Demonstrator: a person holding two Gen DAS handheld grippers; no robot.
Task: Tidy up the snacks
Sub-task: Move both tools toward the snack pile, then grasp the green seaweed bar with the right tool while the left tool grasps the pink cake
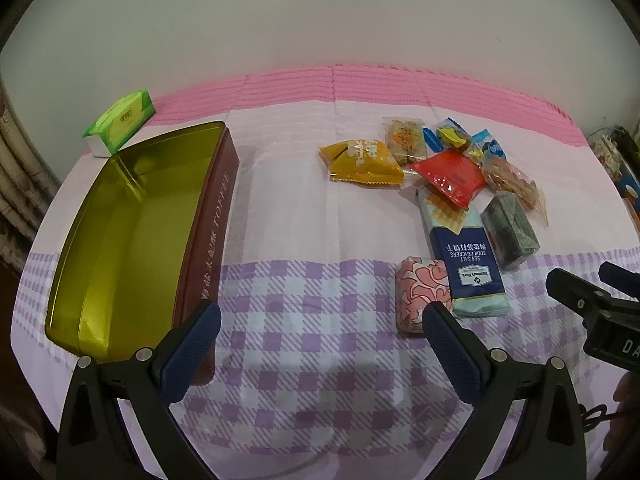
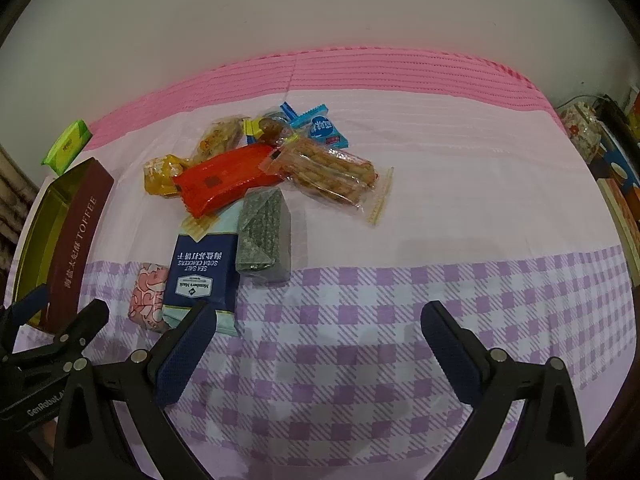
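Both tools (image 1: 320,316) (image 2: 318,316) gape empty; toffee tin (image 1: 120,232) left; snack pile (image 2: 260,184) ahead.

Bare tablecloth (image 1: 288,216) lies between the open toffee tin (image 1: 132,232) and the snack pile (image 1: 448,184), giving passage; a tissue pack (image 1: 120,122) stands behind the tin

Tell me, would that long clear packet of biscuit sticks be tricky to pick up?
Probably a little. The clear packet of biscuit sticks looks glossy, so it may slip between the right gripper pads. It seems light, yet the sticks inside could snap under a hard squeeze. It leans on the red packet, which might shift too.
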